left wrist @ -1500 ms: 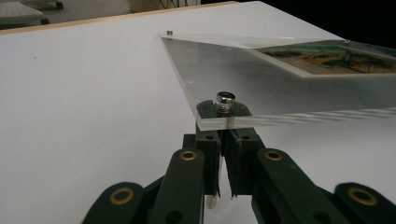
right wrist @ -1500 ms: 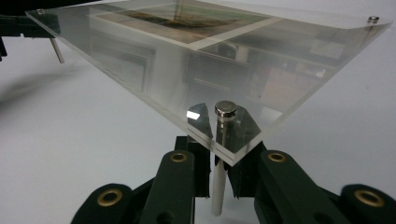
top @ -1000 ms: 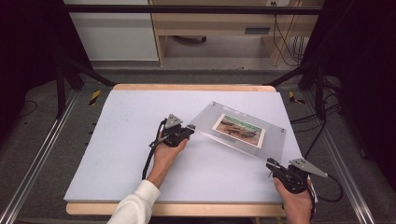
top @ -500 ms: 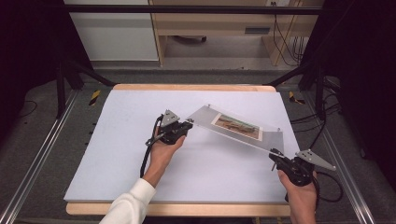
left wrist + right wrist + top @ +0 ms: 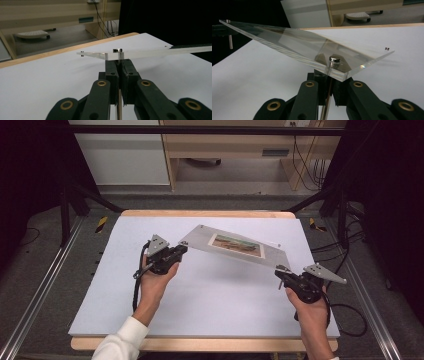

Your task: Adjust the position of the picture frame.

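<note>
At the centre of the high view, you hold a clear acrylic frame [image 5: 235, 246] with a photo [image 5: 236, 244] inside, lifted above the white worktop [image 5: 210, 295]; your left tongs [image 5: 182, 250] are closed on the thin metal standoff pin under its left corner, your right tongs [image 5: 279, 272] closed likewise on the pin under its lower right corner; the worktop beneath is bare; cables [image 5: 305, 155] and a wooden cabinet [image 5: 225, 145] sit beyond, at the top of the frame.
</note>
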`<state>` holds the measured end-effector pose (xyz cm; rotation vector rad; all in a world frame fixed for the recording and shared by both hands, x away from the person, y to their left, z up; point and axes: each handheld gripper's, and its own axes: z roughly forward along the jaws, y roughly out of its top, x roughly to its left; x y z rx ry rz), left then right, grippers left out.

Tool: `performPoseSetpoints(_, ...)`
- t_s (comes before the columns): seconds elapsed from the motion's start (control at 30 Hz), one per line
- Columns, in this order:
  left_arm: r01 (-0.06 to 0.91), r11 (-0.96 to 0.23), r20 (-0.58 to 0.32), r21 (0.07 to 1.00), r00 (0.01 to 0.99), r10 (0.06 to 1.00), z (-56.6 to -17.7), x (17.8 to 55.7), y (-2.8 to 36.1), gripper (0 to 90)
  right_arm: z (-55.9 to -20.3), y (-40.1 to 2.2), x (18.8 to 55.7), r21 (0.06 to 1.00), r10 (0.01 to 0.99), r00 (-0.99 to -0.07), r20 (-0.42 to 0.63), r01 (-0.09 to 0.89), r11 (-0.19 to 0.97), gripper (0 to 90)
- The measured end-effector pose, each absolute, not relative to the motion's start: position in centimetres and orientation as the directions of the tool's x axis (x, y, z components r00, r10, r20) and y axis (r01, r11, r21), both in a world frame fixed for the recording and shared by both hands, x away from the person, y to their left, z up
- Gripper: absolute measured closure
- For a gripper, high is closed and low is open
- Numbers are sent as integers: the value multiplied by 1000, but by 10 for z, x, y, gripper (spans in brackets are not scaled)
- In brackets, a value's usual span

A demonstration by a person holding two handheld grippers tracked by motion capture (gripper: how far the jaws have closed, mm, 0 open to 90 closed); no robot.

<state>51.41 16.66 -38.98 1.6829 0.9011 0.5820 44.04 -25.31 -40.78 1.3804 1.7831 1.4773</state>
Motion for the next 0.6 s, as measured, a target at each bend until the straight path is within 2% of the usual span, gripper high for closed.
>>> performPoseSetpoints(0.6, 267, -67, -82, 961, 508, 857, -402, 485, 222, 840, -407, -200, 470, 917, 846, -491, 209, 399, 6, 833)
